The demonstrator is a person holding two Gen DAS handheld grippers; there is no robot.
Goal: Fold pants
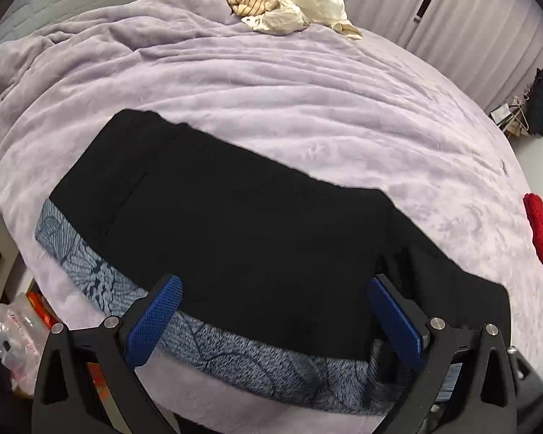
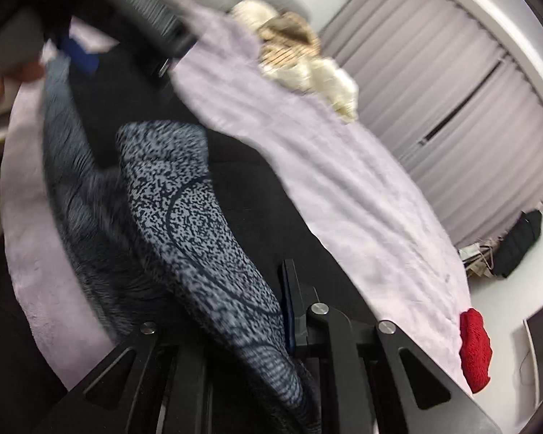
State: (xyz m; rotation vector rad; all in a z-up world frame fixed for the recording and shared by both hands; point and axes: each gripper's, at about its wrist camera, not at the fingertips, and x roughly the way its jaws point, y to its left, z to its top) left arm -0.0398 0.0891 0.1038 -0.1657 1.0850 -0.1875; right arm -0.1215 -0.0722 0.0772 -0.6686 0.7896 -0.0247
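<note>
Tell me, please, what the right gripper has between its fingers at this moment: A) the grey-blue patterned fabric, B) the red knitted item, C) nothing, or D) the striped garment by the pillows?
A: in the right wrist view, the right gripper is shut on the grey-blue patterned fabric, which rises from between its fingers.

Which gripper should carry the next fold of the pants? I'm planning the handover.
Right. The right gripper is shut on the patterned pants and lifts a fold of them. The left gripper is open, over black cloth, gripping nothing.
</note>
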